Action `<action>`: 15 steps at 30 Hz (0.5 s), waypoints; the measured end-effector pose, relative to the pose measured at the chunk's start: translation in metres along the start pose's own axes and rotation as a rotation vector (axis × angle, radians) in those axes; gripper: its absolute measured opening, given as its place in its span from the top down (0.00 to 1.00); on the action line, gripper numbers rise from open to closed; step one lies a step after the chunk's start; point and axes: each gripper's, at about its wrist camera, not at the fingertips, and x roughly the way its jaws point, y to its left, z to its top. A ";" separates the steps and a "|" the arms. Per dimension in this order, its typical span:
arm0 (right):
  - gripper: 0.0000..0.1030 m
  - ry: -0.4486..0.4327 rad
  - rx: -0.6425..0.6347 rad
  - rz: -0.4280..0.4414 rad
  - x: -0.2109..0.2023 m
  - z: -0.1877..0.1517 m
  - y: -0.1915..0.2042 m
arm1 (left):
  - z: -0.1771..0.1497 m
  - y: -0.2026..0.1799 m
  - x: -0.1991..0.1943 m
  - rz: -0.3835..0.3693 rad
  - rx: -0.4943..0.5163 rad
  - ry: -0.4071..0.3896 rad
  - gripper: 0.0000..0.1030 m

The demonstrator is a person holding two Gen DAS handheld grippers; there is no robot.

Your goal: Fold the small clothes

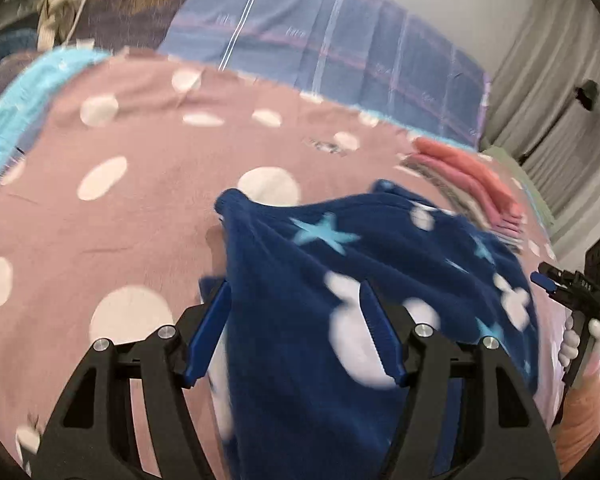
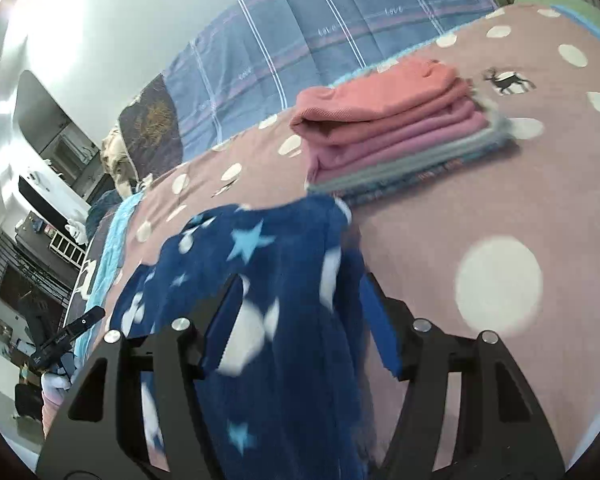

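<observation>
Fleece (image 1: pixel 340 280) in navy with stars hung between my tongs: left gripper (image 1: pixel 296 332) and right gripper (image 2: pixel 300 320) both stood spread, fabric draped through each gap, over the dotted bedspread (image 2: pixel 540 184). Beyond it I saw a folded stack (image 2: pixel 392 136) resting on the spread.

1. The small garment (image 1: pixel 380 264) is deep navy fleece, scattered with light blue stars and white dots.
2. The bed cover (image 1: pixel 140 208) is dusty pink with large white polka dots and a dark reindeer motif (image 2: pixel 508 80).
3. The folded stack (image 2: pixel 392 128) runs coral on top, then pink, grey and patterned blue layers.
4. The pillow (image 2: pixel 300 40) is blue plaid with pink and white lines.
5. Each tool has black arms and blue fingers (image 1: pixel 212 332).
</observation>
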 end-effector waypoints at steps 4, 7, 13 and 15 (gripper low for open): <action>0.43 0.060 -0.009 -0.017 0.044 0.019 -0.001 | 0.016 0.011 0.035 -0.057 -0.006 0.035 0.90; 0.89 -0.022 -0.093 0.004 0.042 0.022 0.010 | 0.013 0.007 0.016 -0.104 0.054 -0.105 0.91; 0.84 -0.203 -0.226 -0.150 0.019 0.004 0.006 | -0.006 0.024 0.012 0.003 0.090 -0.198 0.90; 0.77 -0.081 -0.173 -0.322 0.048 0.001 -0.015 | -0.013 0.028 0.041 0.059 0.086 -0.083 0.86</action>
